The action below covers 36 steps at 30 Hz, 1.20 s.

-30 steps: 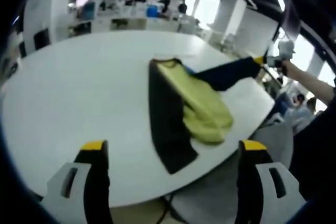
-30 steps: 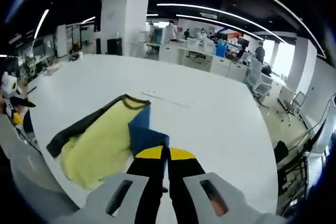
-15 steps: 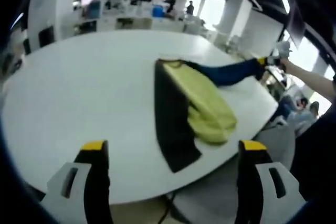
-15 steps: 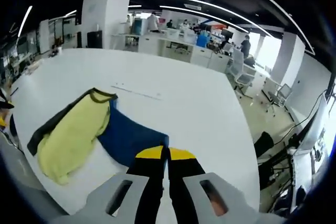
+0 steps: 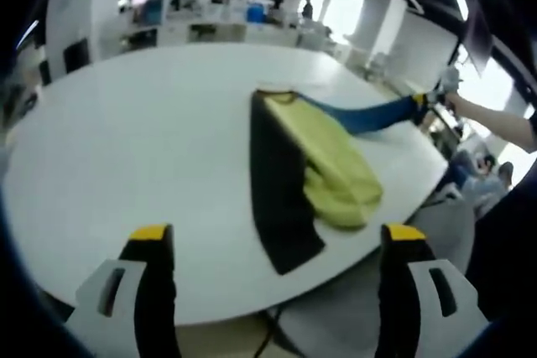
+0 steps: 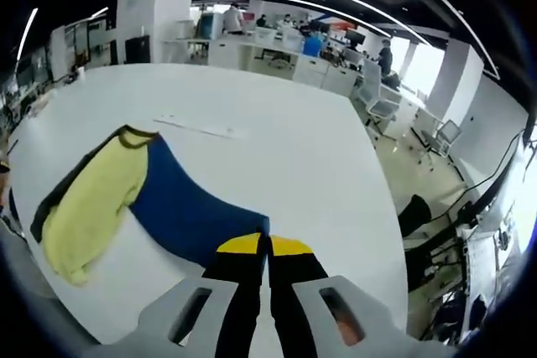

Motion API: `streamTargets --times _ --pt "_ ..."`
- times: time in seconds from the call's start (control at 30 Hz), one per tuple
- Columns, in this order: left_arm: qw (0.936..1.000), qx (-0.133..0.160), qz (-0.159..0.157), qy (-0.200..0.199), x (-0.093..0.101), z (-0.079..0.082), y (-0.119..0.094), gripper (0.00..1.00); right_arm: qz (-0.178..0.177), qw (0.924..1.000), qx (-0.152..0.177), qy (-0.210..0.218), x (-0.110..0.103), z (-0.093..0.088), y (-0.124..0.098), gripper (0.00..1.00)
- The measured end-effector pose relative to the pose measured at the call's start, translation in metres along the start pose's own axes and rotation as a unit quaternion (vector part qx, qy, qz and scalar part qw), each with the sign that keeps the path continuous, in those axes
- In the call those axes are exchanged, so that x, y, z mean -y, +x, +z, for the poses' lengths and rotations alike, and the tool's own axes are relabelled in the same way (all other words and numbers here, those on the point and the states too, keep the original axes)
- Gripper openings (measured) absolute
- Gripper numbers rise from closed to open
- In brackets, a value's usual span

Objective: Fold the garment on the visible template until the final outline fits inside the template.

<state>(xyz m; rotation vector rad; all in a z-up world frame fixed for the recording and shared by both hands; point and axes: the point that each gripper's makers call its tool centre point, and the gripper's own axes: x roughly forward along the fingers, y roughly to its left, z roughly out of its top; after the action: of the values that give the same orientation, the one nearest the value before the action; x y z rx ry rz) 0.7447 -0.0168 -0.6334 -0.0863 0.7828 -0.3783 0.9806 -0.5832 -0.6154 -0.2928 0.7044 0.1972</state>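
Note:
A garment lies on the white table (image 5: pixel 126 140), made of a yellow-green panel (image 5: pixel 336 165), a black panel (image 5: pixel 277 190) and a blue part (image 5: pixel 369 115). My left gripper (image 5: pixel 273 236) hangs open well short of it, nothing between its jaws. In the left gripper view the right gripper (image 5: pixel 424 100) pulls the blue part taut to the right. In the right gripper view my right gripper (image 6: pixel 267 245) is shut on the blue cloth (image 6: pixel 189 211), which stretches back to the yellow panel (image 6: pixel 88 199) and black edge (image 6: pixel 50 203).
The table edge (image 5: pixel 352 262) runs close below the garment, with grey floor beyond. A white strip (image 6: pixel 201 127) lies on the table past the collar. Desks, chairs and people stand at the back of the office. A person's arm (image 5: pixel 503 127) shows at right.
My right gripper has pulled the blue part farther out from the yellow panel, spreading it longer and flatter. The left gripper has stayed open and in place.

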Motion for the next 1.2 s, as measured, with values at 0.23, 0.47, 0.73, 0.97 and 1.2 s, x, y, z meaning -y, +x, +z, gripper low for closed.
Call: streamTargets --times 0.23,0.47,0.73,0.97,1.2 --pt "1.0 -0.002 0.001 -0.004 0.003 0.001 0.006 0.98 -0.006 0.9998 -0.02 0.007 0.013 -0.013 0.011 0.03" --pt "0.9999 -0.007 0.007 -0.005 0.001 0.003 0.011 0.98 -0.01 0.9992 -0.039 0.009 0.022 -0.025 0.02 0.03" --pt "0.9998 -0.016 0.013 -0.004 -0.006 0.003 0.019 0.98 -0.016 0.9982 -0.057 0.007 0.03 -0.03 0.029 0.03" --pt "0.9997 -0.014 0.02 -0.008 -0.007 0.007 0.022 0.98 -0.018 0.9972 -0.072 0.008 0.037 -0.035 0.038 0.03" --pt "0.9995 -0.017 0.025 -0.01 -0.007 0.008 0.025 0.98 -0.016 0.9965 -0.081 0.004 0.042 -0.036 0.05 0.03"
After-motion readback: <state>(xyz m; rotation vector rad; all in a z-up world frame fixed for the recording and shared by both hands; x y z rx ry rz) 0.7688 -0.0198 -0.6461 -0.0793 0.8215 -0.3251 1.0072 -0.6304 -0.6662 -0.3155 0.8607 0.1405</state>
